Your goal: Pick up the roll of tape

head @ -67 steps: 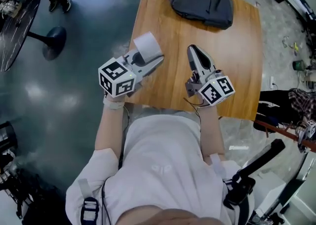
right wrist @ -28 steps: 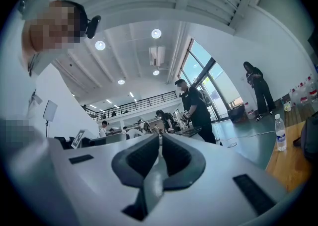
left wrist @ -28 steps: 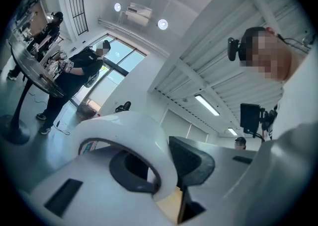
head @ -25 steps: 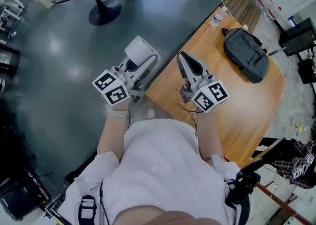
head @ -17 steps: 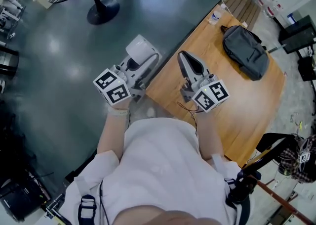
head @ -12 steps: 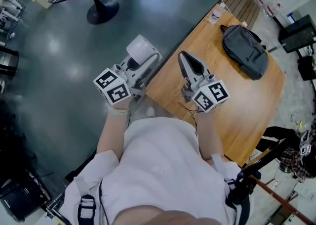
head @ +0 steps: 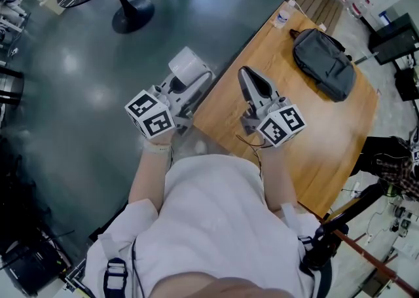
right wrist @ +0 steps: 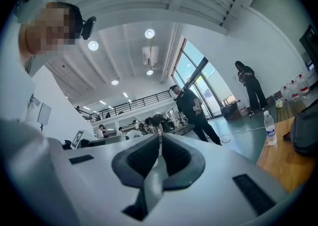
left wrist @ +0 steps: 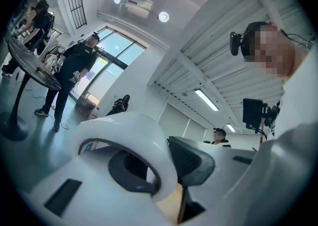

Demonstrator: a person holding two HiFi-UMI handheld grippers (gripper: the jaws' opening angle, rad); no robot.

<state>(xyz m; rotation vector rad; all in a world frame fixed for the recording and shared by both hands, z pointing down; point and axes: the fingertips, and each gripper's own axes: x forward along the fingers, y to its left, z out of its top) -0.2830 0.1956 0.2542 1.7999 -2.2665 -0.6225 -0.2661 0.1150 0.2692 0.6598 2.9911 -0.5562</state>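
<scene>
At the left of the head view, the left gripper (head: pixel 196 80) is held out level, past the left edge of the wooden table (head: pixel 327 133), with grey floor (head: pixel 78 93) beneath it. The roll of tape (head: pixel 188 64) is carried at its tips, in the air and clear of every surface. In the left gripper view the jaws are seen part-way apart and clamped on the roll's wall. One dark pad appears to sit inside the core and the other pad (left wrist: pixel 191 159) is pressed against the outside.

The main risk is judged to be a slip. Only a narrow band of a smooth, curved wall is pinched, so the roll could swivel between the pads or slide out if the gripper were tilted or the squeeze eased. Because open floor lies below, a dropped roll would probably land on it and roll away.

To the right of centre, the right gripper (head: pixel 251 80) is held over the table. Its jaws are closed tip to tip on nothing, so no catch could be made with it as it stands.

The tape is seen as a broad, thick-walled ring, white and slightly glossy. A darker core can be made out, with a trace of printed label on its inner face.
</scene>
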